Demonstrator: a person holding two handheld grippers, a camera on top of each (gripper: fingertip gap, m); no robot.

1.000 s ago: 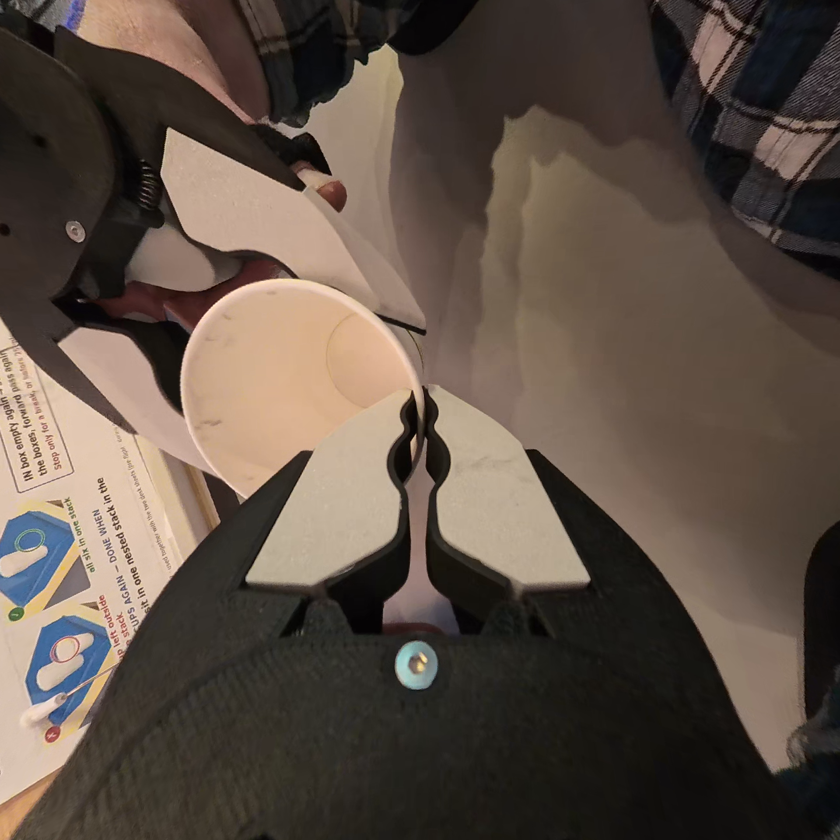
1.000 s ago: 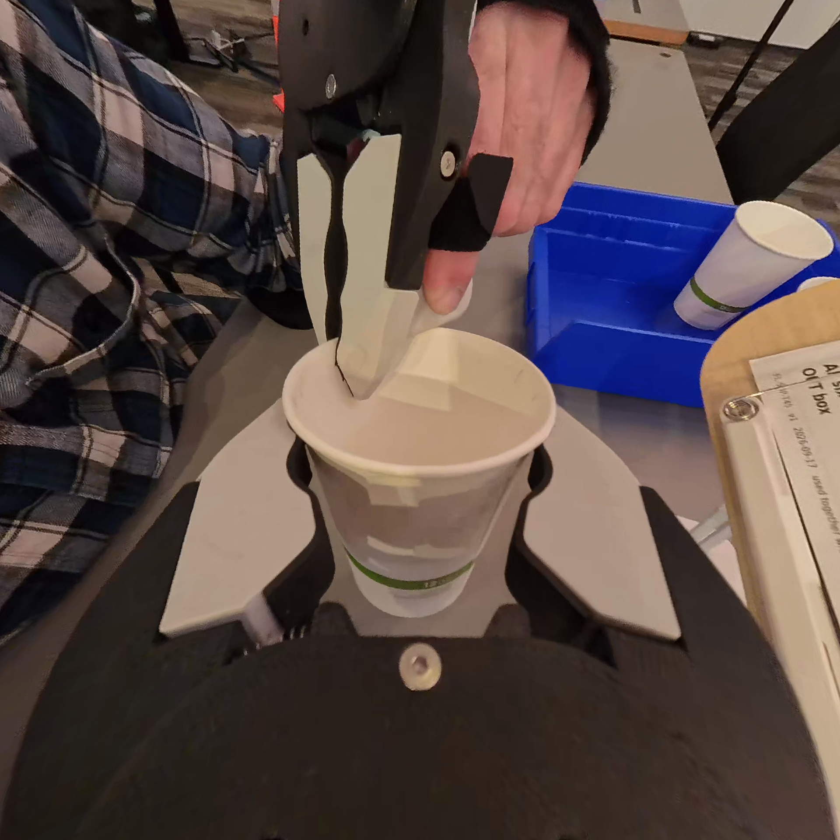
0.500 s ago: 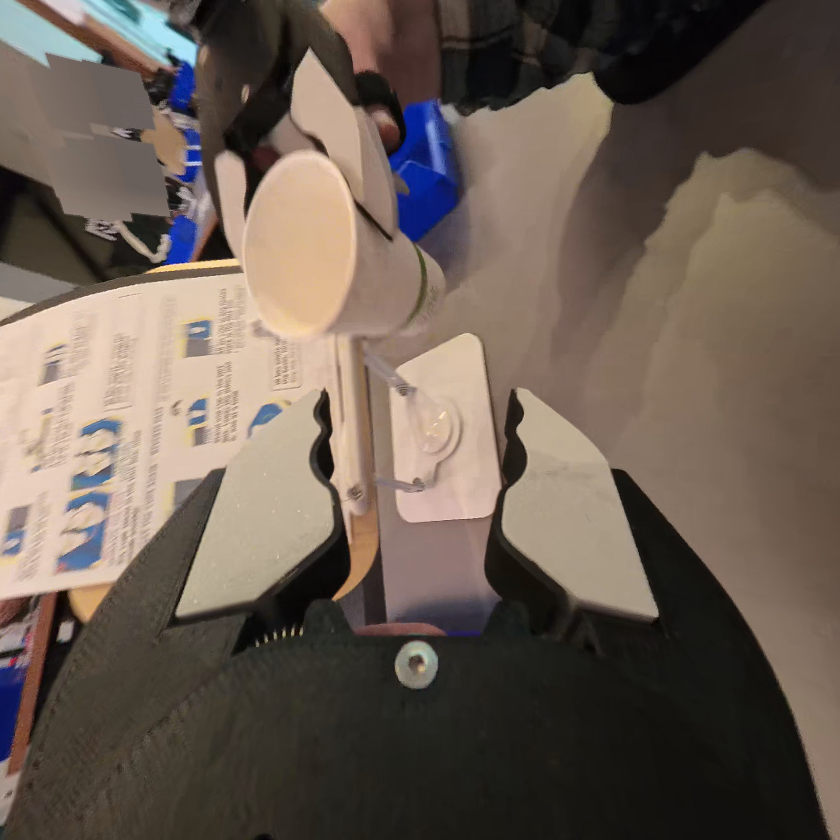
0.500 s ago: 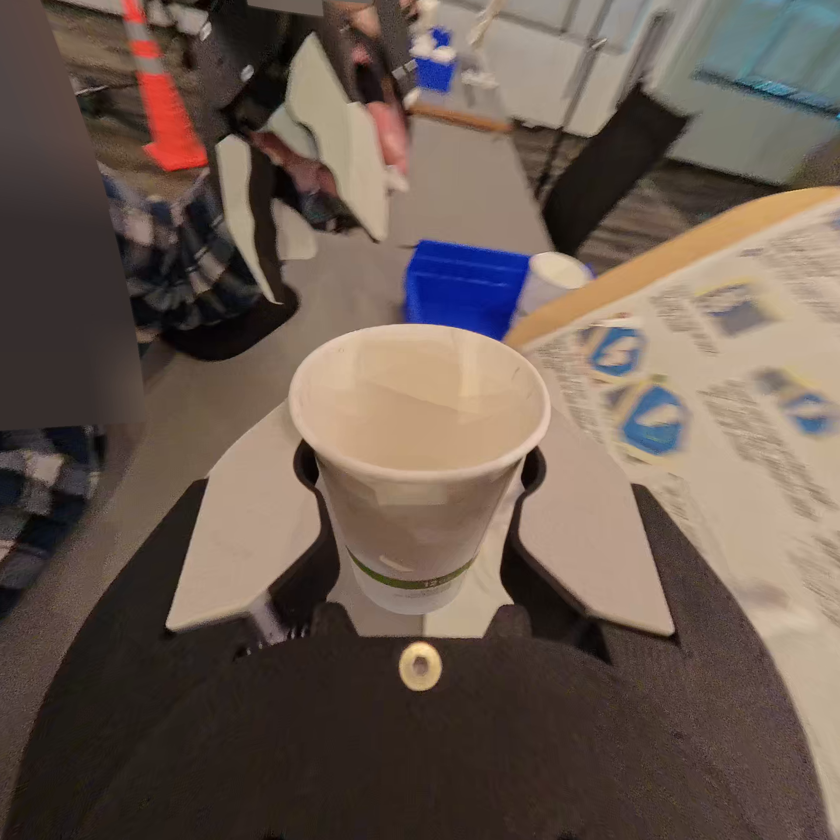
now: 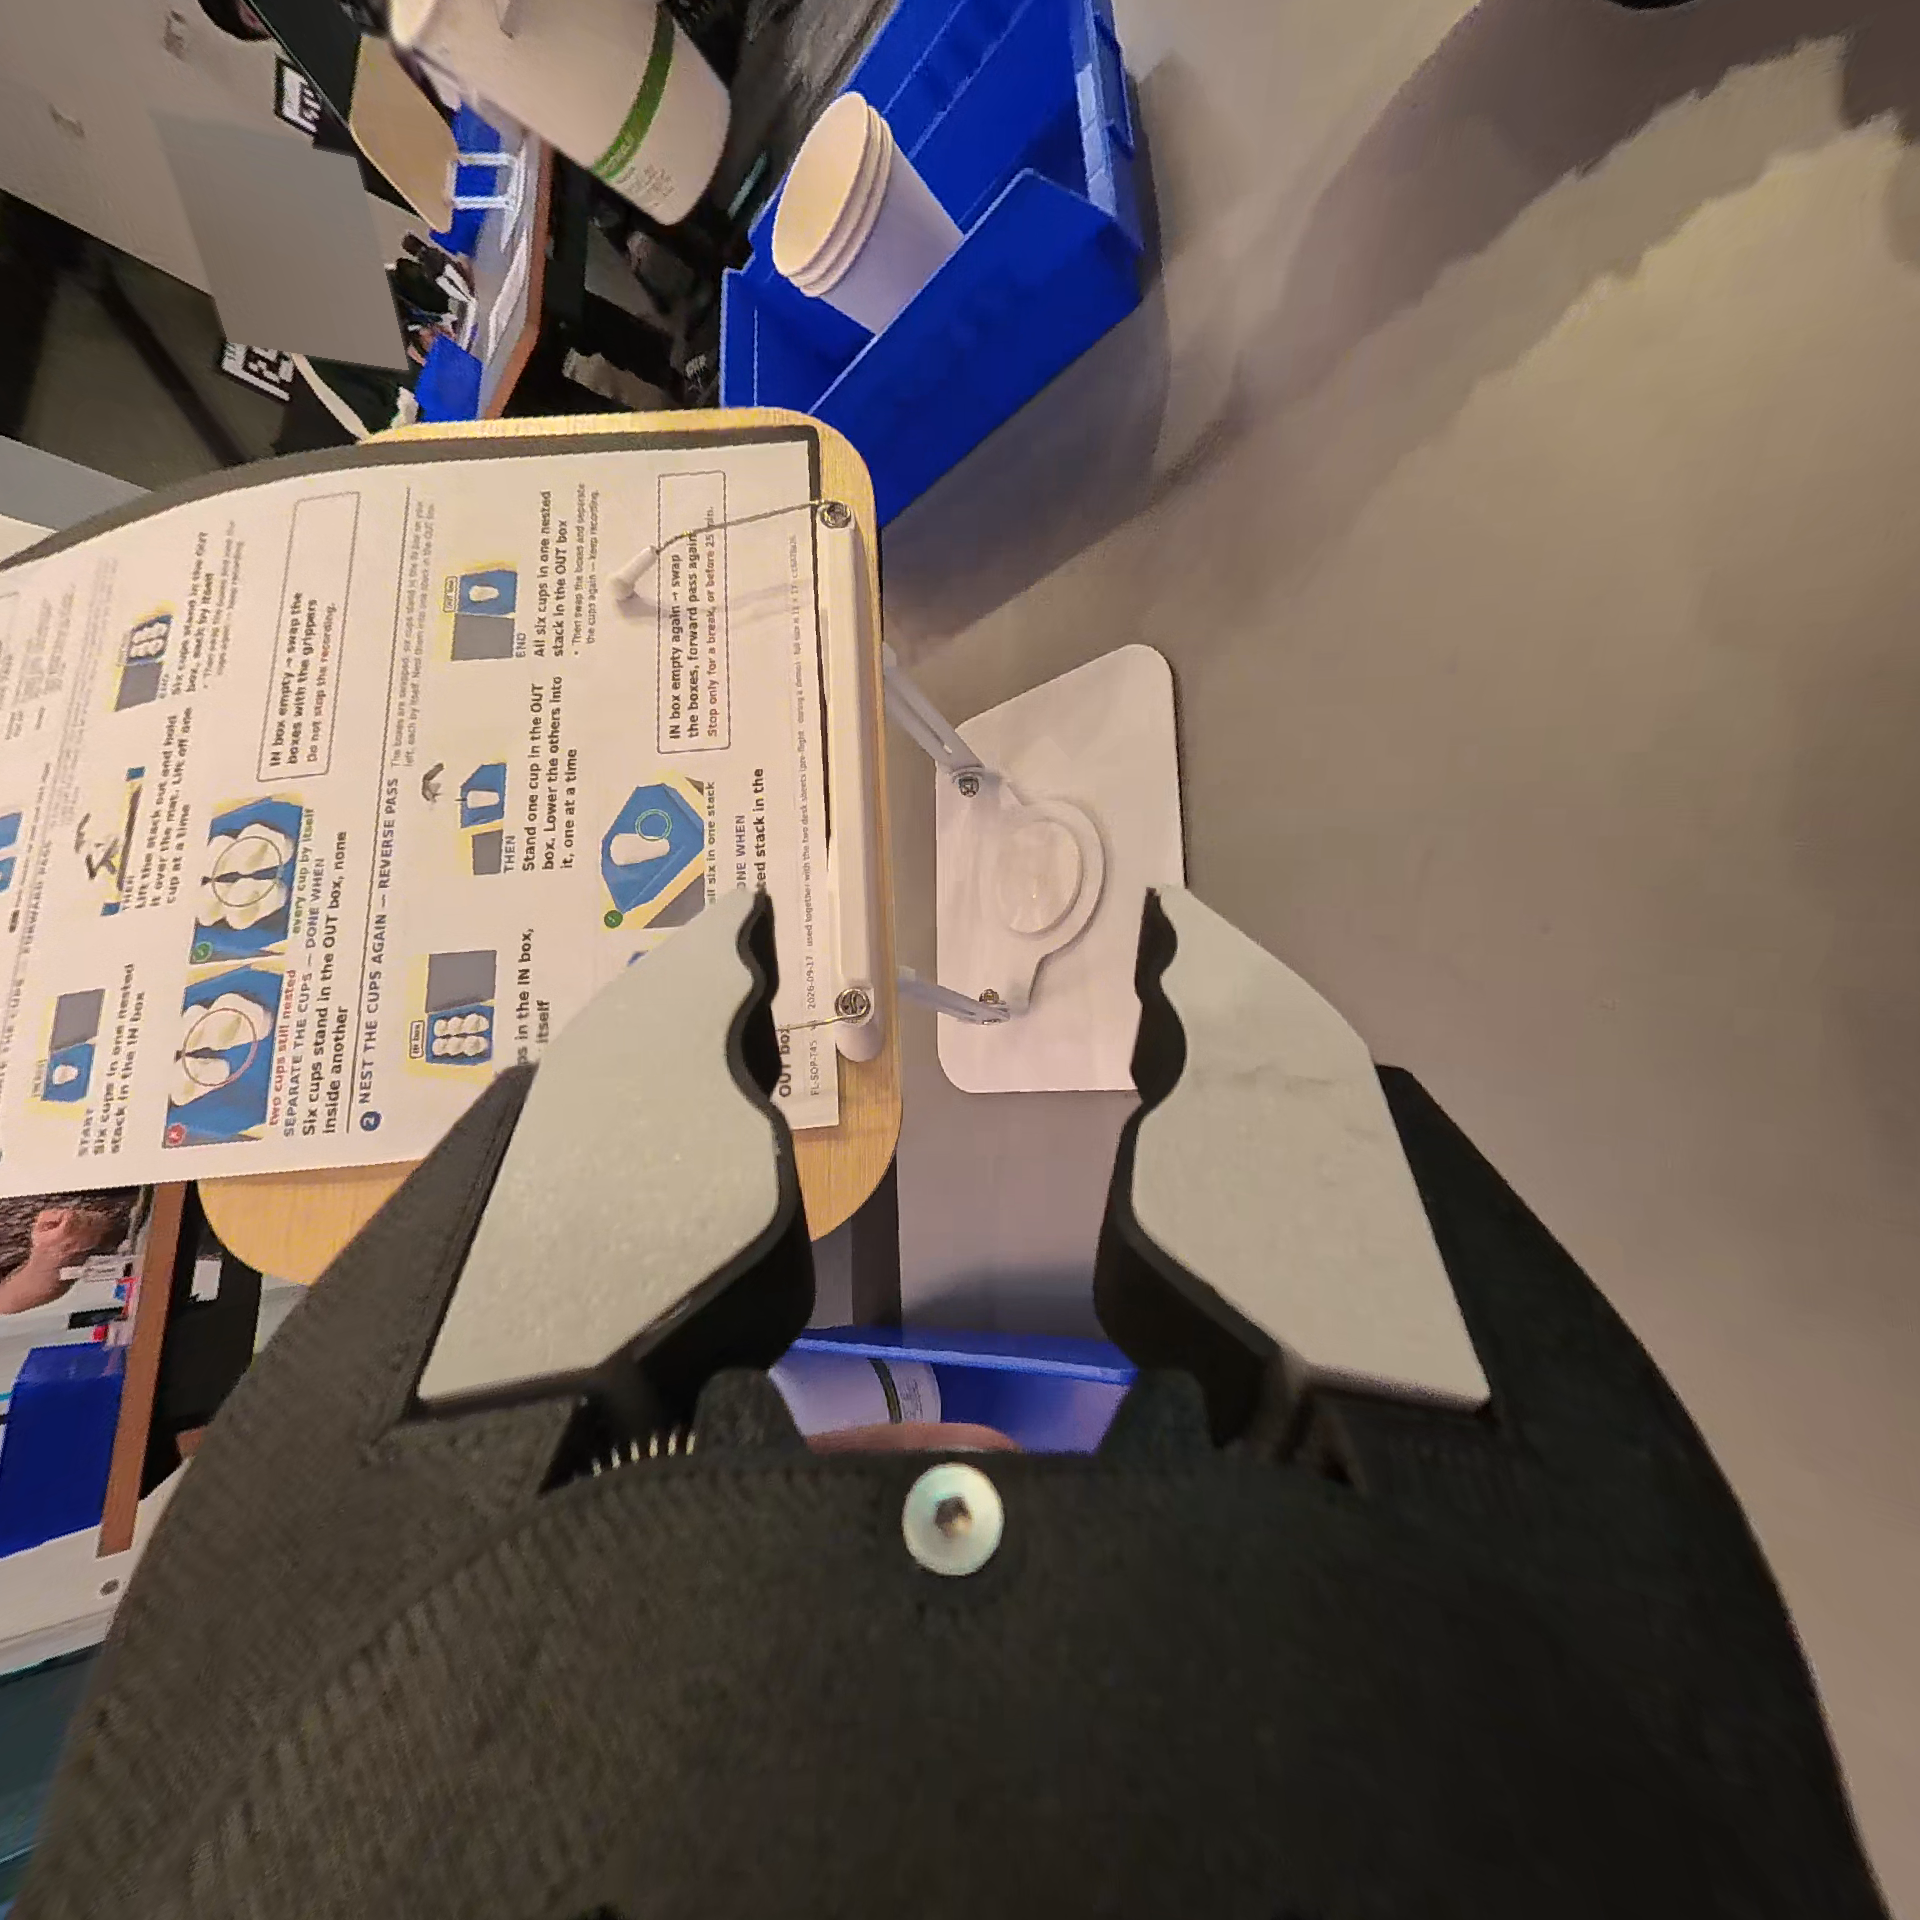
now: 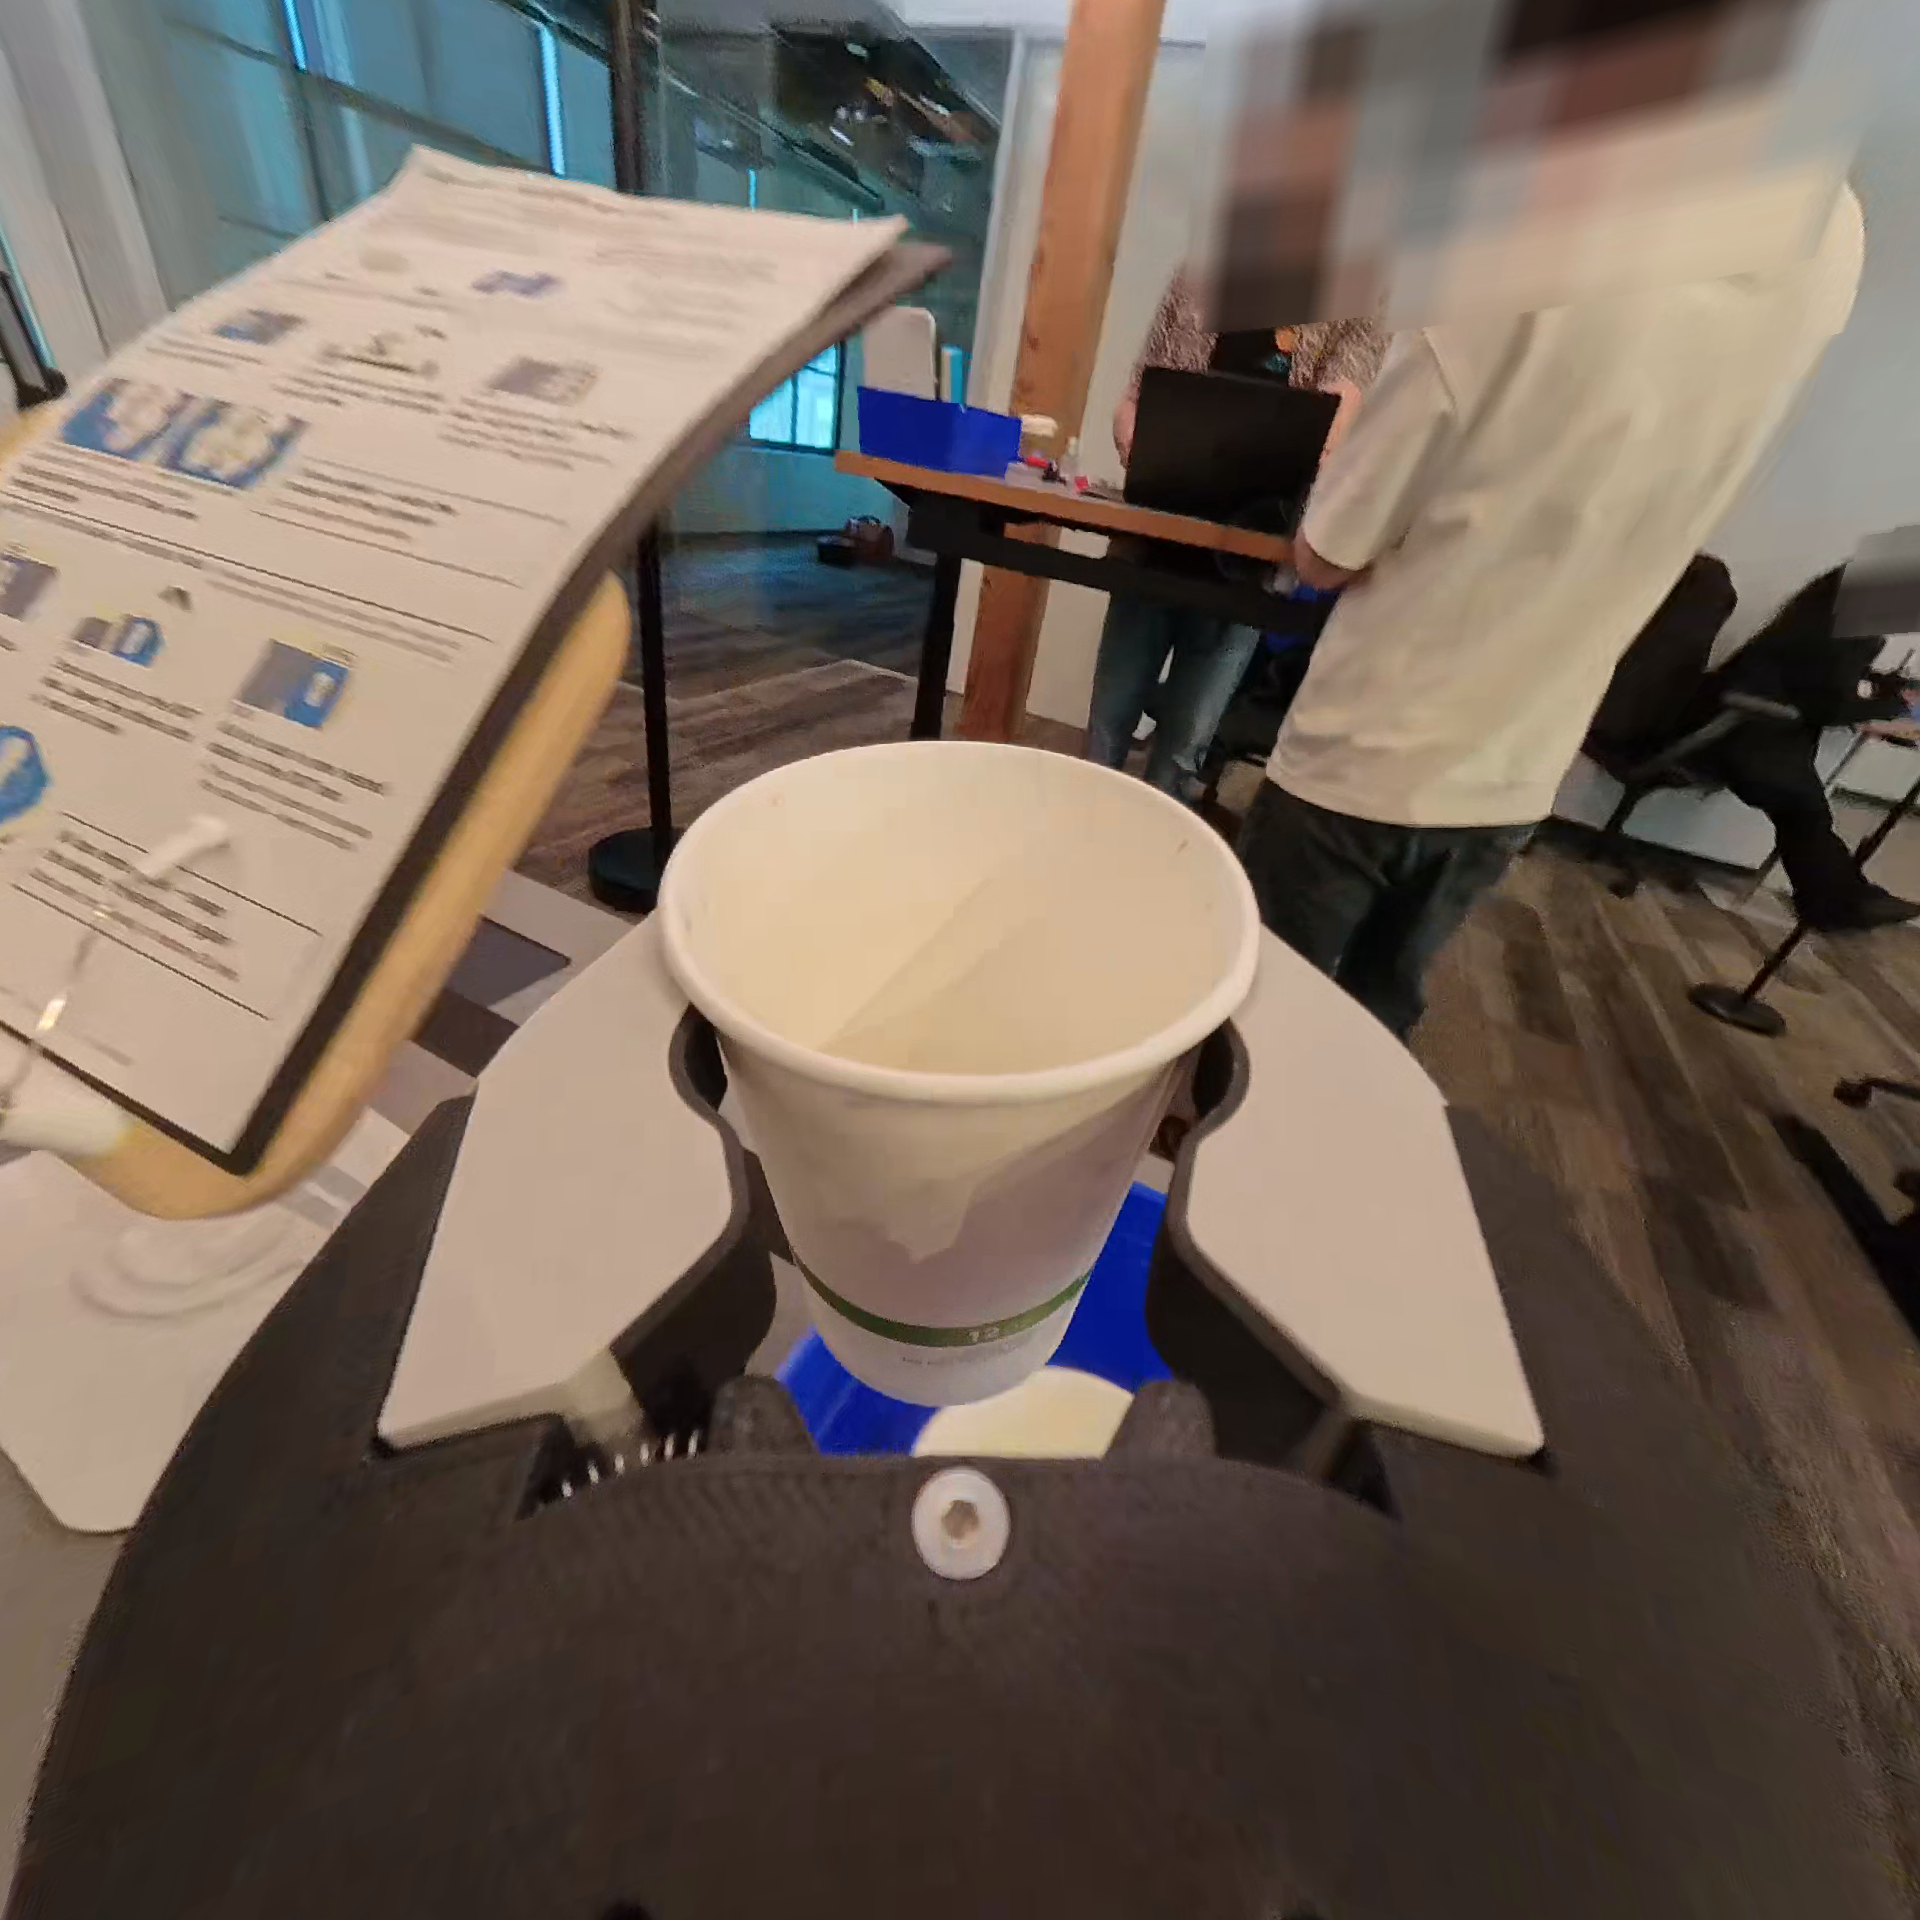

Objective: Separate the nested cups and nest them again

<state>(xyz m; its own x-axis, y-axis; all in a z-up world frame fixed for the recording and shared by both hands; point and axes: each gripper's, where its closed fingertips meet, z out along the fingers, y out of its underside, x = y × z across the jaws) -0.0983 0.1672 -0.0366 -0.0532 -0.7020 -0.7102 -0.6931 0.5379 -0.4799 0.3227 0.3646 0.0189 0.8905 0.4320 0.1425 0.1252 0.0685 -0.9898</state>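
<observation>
My right gripper [image 6: 961,997] is shut on a white paper cup with a green band [image 6: 966,1091] and holds it upright in the air. Under it are a blue bin [image 6: 1127,1288] and the rim of another cup [image 6: 1023,1418]. The held cup also shows at the top of the left wrist view [image 5: 634,104]. My left gripper [image 5: 956,904] is open and empty above the grey table. A nested stack of white cups [image 5: 852,218] lies in a blue bin [image 5: 997,312] beyond it. A second blue bin [image 5: 1039,1397] with a cup [image 5: 873,1392] in it lies under my left gripper.
A wooden board with a printed instruction sheet [image 5: 416,790] stands on a white base [image 5: 1070,727] on the grey table [image 5: 1507,831]; it also shows in the right wrist view [image 6: 312,582]. People stand at a desk [image 6: 1091,509] behind, with chairs at the right. The gap from one gripper's tips to the other's is roughly 45 centimetres.
My left gripper let go of the cup's rim, opened and drew back empty. My right gripper kept its cup and swung it away to above a blue bin.
</observation>
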